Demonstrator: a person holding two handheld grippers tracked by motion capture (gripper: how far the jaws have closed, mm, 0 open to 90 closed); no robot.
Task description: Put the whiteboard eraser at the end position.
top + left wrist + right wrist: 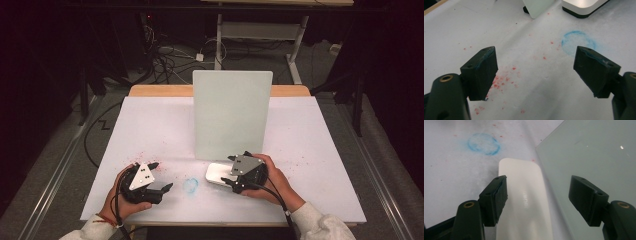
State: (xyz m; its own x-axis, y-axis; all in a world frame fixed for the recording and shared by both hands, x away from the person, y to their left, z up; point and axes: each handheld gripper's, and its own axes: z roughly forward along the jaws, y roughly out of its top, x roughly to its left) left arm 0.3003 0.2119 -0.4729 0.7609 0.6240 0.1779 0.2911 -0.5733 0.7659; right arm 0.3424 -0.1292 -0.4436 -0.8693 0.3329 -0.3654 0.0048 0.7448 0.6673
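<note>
A white rounded block (217, 173) (524, 202) lies on the white table cover at the foot of an upright frosted board (232, 114) (594, 157). My right gripper (233, 171) (537, 200) stands open just over the block, one jaw above its left edge, the other in front of the board. My left gripper (161, 176) (535, 72) is open above the bare cover, nothing between its jaws. A blue chalky ring (190, 185) (579, 43) (484, 143) marks the cover between the two grippers. The block's corner (584, 6) appears at the top of the left gripper view.
Red specks (504, 80) are scattered on the white cover (150, 130). The board stands mid-table and blocks the far centre. Beyond the table are cables (165, 60) on the floor and a desk frame (260, 30). The table's front edge runs near my wrists.
</note>
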